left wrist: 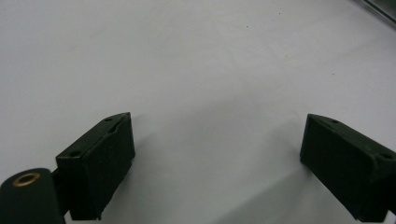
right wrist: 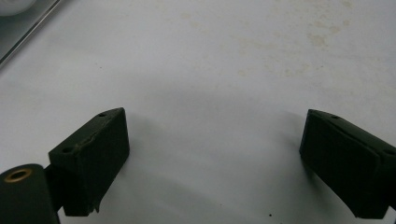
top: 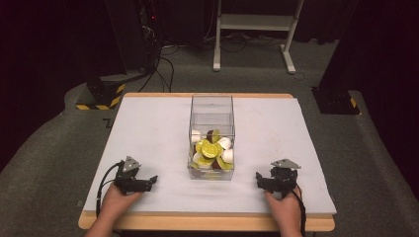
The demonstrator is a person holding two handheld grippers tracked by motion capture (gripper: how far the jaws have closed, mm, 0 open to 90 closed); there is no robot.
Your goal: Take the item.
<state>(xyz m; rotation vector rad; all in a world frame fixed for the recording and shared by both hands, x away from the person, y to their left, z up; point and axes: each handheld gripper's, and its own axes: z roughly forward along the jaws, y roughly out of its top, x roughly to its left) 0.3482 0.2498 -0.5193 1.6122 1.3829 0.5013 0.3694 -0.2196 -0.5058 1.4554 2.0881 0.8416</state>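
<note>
A clear plastic box (top: pixel 211 108) stands upright in the middle of the white table cover (top: pixel 148 128). Its near half holds several coffee capsules (top: pixel 212 150), some with yellow-green lids, some white, some brown. My left gripper (top: pixel 148 181) rests on the cover near the front left, held by a hand, its jaws wide apart and empty (left wrist: pixel 217 144). My right gripper (top: pixel 262 180) rests at the front right, also open with nothing between its jaws (right wrist: pixel 215 144). Both sit beside the box, a short way from it. The box's lower edge (right wrist: pixel 28 28) shows in the right gripper view's top left corner.
The wooden table edge (top: pixel 202 221) runs along the front. Beyond the table lie grey carpet, black cables (top: pixel 163 64), a white frame's legs (top: pixel 252 29) and black stands with yellow-black hazard tape (top: pixel 106 94). Faint stains (right wrist: pixel 317 39) mark the cover.
</note>
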